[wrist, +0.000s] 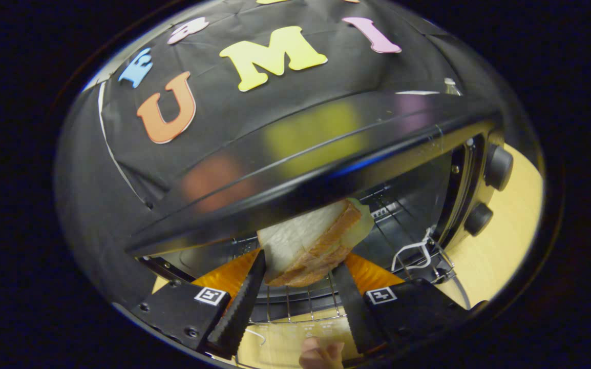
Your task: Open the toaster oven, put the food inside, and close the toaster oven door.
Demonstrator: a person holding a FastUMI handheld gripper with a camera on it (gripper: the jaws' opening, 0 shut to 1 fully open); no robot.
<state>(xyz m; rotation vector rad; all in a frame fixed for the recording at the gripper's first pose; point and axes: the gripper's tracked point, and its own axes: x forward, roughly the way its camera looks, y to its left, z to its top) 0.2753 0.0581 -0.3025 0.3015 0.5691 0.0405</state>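
A sandwich (310,242) of white bread with a brown filling is clamped between my two fingers, so my gripper (300,266) is shut on it. It hangs tilted just inside the mouth of the toaster oven (295,159), above the wire rack (300,302). The oven's shiny dark top curves over the sandwich. Its door (285,338) lies folded down below my fingers.
Two black knobs (498,166) sit on the oven's panel to the right of the opening. A light wooden table (500,241) shows beyond that side. A white wire hook (416,251) hangs off the rack's right end. A person's fingertips (321,353) show below the door.
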